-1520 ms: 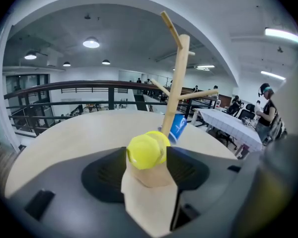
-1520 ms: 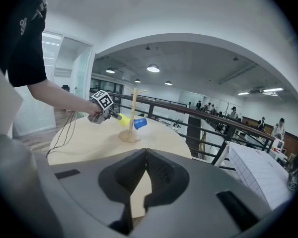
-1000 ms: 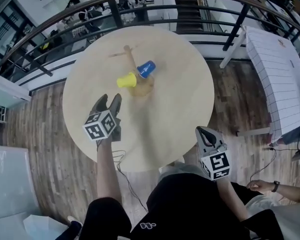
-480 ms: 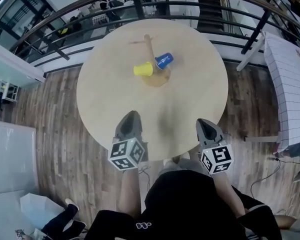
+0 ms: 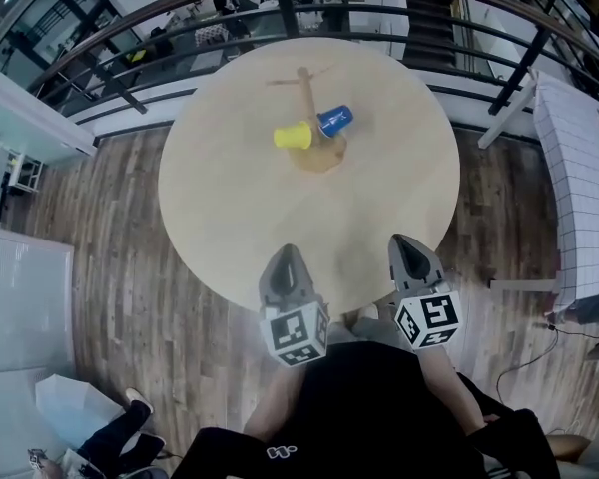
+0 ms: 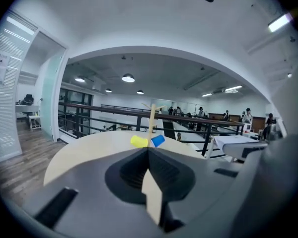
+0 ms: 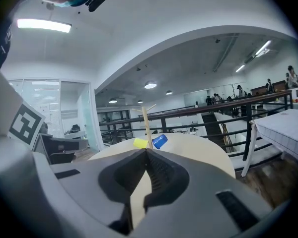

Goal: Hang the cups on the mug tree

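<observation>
The left gripper [image 5: 288,251] has drawn back from over the left part of the round pale wooden table [image 5: 230,218] to its near edge. It now sits just beside the right gripper [image 5: 401,240], and both point across the top toward the far side. The left gripper's jaws, spread apart a second ago, have just been closing and now meet tip to tip with nothing between them. The right gripper's jaws are pressed together the same way, empty, and that gripper has barely shifted. Across the table, well apart from both grippers, stands the light wooden mug tree [image 5: 305,90] on its round base. The small yellow plastic cup [image 5: 293,137] hangs low on its left side. The small blue plastic cup [image 5: 334,120] hangs low on its right, tilted outward, close against the post. Behind the table runs a dark metal railing [image 5: 379,13], and brown plank flooring [image 5: 110,247] shows around the table.
</observation>
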`<state>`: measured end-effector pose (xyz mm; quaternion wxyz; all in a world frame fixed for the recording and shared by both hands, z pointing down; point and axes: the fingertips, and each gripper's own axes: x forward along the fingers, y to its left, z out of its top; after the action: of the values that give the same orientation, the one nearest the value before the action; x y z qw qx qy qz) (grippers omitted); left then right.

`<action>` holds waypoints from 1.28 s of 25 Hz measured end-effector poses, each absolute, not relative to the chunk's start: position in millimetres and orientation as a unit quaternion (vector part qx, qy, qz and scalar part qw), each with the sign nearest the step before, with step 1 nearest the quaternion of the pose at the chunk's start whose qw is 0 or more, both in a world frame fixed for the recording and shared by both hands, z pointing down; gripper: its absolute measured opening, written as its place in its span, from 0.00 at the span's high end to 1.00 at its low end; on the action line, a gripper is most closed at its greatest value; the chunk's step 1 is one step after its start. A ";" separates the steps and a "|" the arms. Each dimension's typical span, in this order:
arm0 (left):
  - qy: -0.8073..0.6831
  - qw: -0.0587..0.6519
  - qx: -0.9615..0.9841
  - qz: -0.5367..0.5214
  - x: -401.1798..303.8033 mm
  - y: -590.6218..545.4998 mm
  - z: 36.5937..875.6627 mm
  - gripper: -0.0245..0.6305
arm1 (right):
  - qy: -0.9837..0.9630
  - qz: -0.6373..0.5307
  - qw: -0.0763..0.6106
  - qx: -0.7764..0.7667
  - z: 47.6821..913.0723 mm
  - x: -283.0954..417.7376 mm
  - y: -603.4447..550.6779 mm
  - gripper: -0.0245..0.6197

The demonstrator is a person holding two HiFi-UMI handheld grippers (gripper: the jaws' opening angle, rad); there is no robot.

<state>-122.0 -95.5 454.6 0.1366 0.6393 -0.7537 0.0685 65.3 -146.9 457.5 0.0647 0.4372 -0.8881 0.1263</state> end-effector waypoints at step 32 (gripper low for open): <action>-0.723 0.138 0.672 0.086 -101.4 -110.4 456.1 0.94 | -0.909 0.093 0.085 0.398 448.7 54.4 -148.4 0.95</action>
<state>-101.4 -110.4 456.1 0.1382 0.6716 -0.7229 0.0856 54.4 -148.4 448.7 0.0854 0.3982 -0.9086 0.0933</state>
